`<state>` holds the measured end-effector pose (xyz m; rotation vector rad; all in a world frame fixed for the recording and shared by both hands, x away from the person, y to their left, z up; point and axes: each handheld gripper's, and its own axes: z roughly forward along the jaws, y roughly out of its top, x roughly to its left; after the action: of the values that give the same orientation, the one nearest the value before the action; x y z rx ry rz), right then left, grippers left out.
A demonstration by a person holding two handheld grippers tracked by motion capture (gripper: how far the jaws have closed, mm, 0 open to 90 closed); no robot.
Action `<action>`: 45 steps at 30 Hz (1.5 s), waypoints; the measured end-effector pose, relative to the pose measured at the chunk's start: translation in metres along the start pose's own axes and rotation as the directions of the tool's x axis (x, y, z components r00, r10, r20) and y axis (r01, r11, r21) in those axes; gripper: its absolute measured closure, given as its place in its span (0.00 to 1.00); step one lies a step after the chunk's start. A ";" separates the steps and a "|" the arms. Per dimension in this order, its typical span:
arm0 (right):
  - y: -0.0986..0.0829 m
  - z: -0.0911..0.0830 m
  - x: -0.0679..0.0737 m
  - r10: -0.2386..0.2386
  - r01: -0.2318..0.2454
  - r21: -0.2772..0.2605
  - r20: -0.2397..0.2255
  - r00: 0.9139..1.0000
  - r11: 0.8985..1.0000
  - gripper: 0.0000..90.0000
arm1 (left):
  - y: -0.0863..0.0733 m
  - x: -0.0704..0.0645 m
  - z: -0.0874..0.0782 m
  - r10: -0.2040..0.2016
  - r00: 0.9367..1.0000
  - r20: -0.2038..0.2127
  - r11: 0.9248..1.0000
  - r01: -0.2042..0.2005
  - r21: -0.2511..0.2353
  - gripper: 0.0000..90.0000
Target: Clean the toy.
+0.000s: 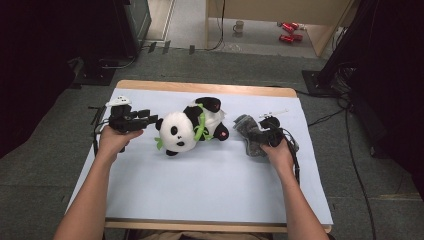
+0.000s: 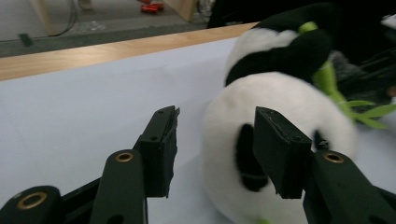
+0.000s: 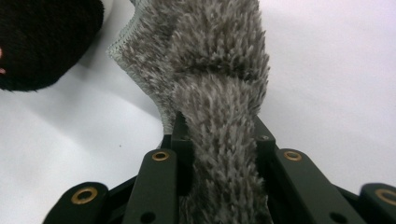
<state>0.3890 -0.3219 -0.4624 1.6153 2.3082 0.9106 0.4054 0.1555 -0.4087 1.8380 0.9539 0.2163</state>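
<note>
Fingers of the right gripper (image 3: 219, 140) clamp one grey cloth (image 3: 219, 70); left gripper's (image 2: 215, 140) gape beside one panda (image 2: 280, 98).

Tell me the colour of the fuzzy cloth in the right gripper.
Grey cloth, clearest in the right gripper view.

Tons of room up front, crowded in the middle

The plush panda (image 1: 187, 129) blocks the surface (image 1: 210, 185) centre, right at 3 o'clock of the left claw (image 1: 150, 119); the fuzzy grey cloth (image 1: 248, 131) sits at its 3 o'clock, leaving just a narrow gap. Everything toward 6 o'clock is open.
</note>
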 end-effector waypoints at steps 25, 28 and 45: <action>-0.002 0.008 -0.003 0.020 -0.020 0.011 0.007 1.000 1.000 0.70 | -0.016 0.003 0.021 0.030 1.000 -0.007 1.000 -0.030 0.000 0.42; -0.002 0.005 -0.003 0.024 -0.024 -0.004 -0.004 1.000 1.000 0.65 | -0.017 0.003 0.020 0.036 0.999 -0.007 0.999 -0.036 0.009 0.42; -0.012 -0.038 -0.003 -0.016 0.005 -0.133 -0.086 0.996 0.991 0.45 | -0.026 -0.002 -0.012 0.059 0.998 -0.030 0.998 -0.058 0.013 0.39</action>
<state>0.3623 -0.3413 -0.4393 1.5371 2.2551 1.1275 0.3844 0.1667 -0.4243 1.8800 0.9251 0.2761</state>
